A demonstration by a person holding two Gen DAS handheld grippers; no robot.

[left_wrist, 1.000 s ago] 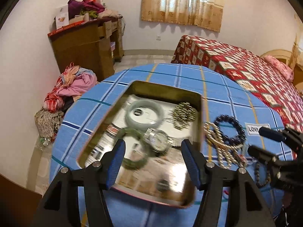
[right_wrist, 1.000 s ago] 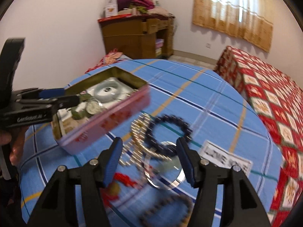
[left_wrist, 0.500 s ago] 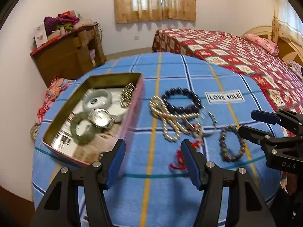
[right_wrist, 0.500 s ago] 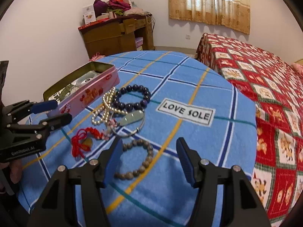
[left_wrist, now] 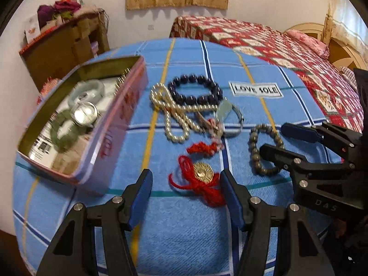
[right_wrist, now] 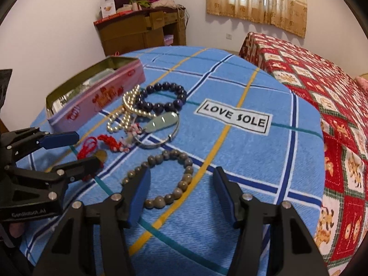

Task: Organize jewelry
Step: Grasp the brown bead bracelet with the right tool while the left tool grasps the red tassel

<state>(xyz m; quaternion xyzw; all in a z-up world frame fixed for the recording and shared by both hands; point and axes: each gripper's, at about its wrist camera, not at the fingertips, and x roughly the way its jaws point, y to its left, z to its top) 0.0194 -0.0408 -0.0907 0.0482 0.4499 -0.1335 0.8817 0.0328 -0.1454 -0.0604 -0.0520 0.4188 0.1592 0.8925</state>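
Observation:
A pink tin on the blue plaid cloth holds a watch, a pale bangle and a green bangle. Beside it lie a pearl necklace, a dark bead bracelet, a silver bangle with a jade piece, a red cord with a gold charm and a grey-brown bead bracelet. My left gripper is open around the red cord charm. My right gripper is open over the grey-brown bracelet.
The round table is covered by a blue cloth with a "LOVE SOLE" label. A bed with a red quilt stands close on the right. A wooden cabinet with piled clothes stands at the back wall.
My left gripper has swung right from over the tin to the red cord charm. My right gripper has drawn back and now frames the grey-brown bracelet. Both stay open and empty.

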